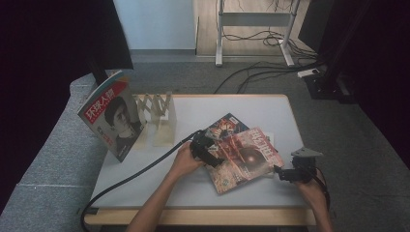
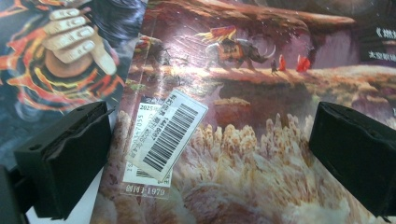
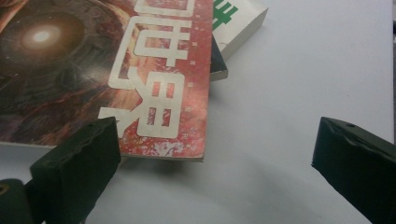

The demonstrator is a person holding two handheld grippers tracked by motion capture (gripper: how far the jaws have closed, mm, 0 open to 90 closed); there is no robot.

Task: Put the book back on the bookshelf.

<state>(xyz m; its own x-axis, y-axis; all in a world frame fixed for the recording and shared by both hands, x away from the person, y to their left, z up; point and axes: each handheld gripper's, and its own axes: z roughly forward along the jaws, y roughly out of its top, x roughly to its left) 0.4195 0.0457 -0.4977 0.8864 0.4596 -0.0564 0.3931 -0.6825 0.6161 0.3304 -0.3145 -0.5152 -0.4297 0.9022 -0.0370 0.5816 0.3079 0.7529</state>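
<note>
Red glossy magazine (image 1: 244,159) lies flat — both grippers' fingers gape, gripping nothing

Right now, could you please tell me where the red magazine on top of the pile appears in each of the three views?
High view: the red magazine lies right of centre on the table, between both grippers.
Left gripper view: its cover spreads across the centre and right, with a barcode sticker.
Right gripper view: its corner with big pale letters sits upper left.
Shared landmark: the darker magazine beneath it.
</note>
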